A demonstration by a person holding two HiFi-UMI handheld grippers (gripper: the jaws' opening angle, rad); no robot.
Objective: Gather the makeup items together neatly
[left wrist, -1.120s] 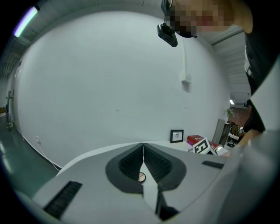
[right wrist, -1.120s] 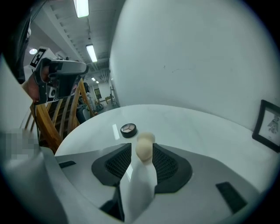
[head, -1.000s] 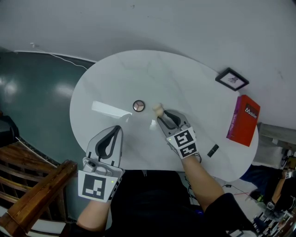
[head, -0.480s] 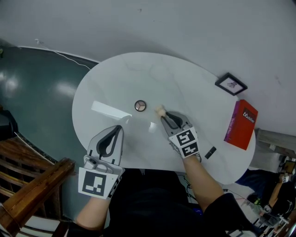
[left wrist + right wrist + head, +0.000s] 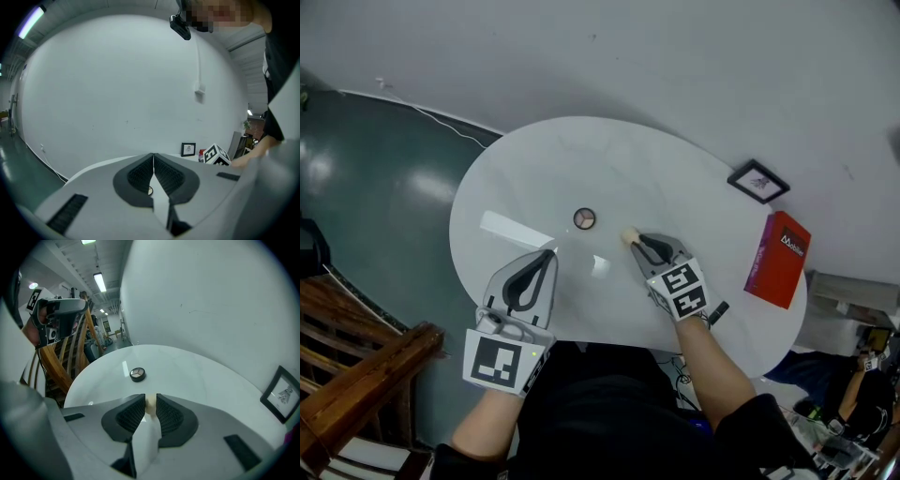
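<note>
While closing just now, right claw [image 5: 637, 241] clamps the sponge [image 5: 150, 403]; left claw [image 5: 550, 254] together

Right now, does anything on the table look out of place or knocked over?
Nothing spilled or damaged. One small black item lies near the edge of the table, well apart from the round compact at its middle.
</note>
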